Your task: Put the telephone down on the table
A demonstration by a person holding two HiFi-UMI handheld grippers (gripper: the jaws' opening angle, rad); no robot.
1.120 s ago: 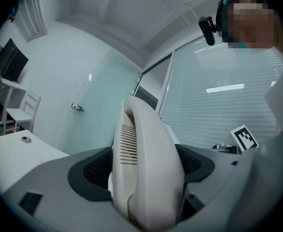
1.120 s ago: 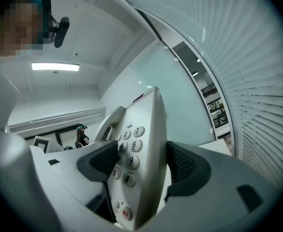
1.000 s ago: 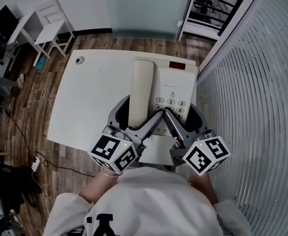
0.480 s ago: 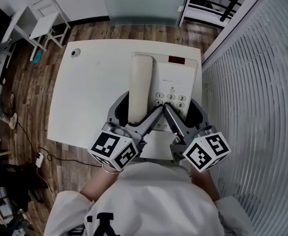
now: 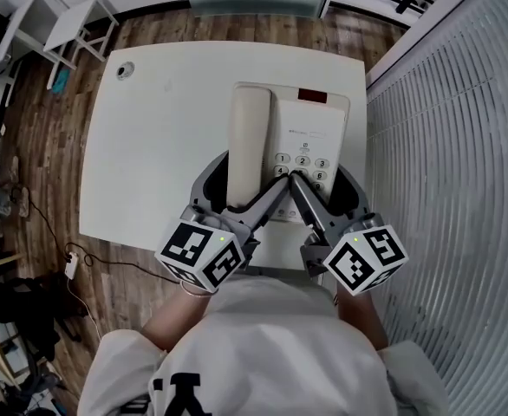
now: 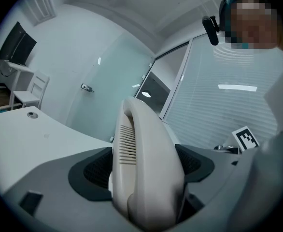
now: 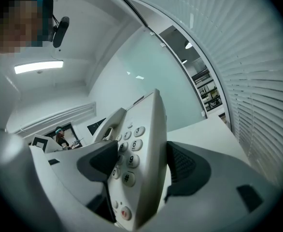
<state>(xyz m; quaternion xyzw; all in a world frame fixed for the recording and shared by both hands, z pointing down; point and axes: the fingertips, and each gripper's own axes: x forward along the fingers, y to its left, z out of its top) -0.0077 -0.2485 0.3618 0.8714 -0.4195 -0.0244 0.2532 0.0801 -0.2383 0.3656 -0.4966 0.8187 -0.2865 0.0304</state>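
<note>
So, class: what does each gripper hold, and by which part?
Both hold the telephone: left gripper on the near end of the handset, right gripper on the near edge at the keypad.

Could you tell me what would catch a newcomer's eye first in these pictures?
The beige telephone stands out at the right of the white table, clamped at its near end by both grippers. The left gripper closes on its handset, the right gripper on its keypad side.

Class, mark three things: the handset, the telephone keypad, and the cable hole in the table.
handset (image 5: pixel 249 144): head view, middle of its back.
telephone keypad (image 7: pixel 136 145): right gripper view, on the 6 key.
cable hole (image 5: pixel 125 70): head view, its round cap near the table's far left corner.
</note>
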